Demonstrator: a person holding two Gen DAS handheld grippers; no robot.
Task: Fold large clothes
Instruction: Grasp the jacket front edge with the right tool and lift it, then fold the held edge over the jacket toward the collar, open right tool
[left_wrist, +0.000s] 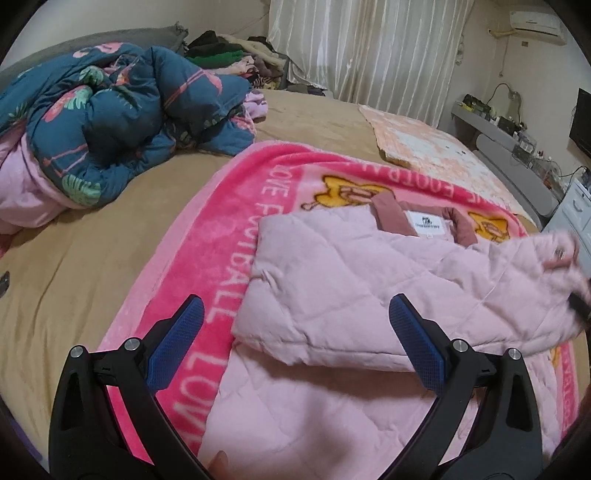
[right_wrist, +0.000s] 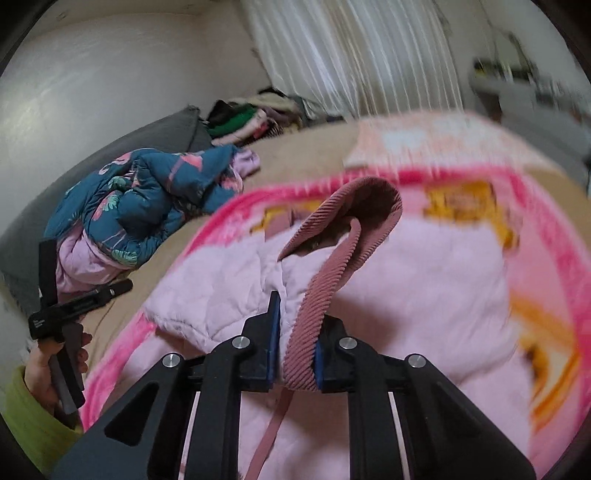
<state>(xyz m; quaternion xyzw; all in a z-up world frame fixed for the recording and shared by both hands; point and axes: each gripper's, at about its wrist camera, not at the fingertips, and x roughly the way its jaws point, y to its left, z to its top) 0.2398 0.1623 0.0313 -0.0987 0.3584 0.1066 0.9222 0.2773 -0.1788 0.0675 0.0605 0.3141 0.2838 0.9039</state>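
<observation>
The pink quilted jacket (left_wrist: 332, 280) lies on a bright pink blanket (left_wrist: 207, 229) spread over the tan bed (left_wrist: 92, 251), its collar end toward the curtain (left_wrist: 369, 48).

The left wrist view shows the left gripper (left_wrist: 295, 347) with its 2 blue pads (left_wrist: 177, 347) wide apart and nothing between them, above the near edge of the jacket. This view also shows the white label (left_wrist: 428, 224) inside the dusty-rose collar (left_wrist: 384, 210), which the other view does not show. At the right edge the jacket is lifted and blurred, and the gripper there is only a dark streak.

The right wrist view gives what is unclear there: the right gripper (right_wrist: 295, 347) is closed on the ribbed corduroy trim (right_wrist: 317, 295) and some pink quilted fabric. The trim curls up in a loop in front of the fingers. At the left a hand (right_wrist: 48, 365) holds the other gripper by its handle.

Both views show a crumpled teal flowered coat (left_wrist: 122, 110) farther away on the bed
</observation>
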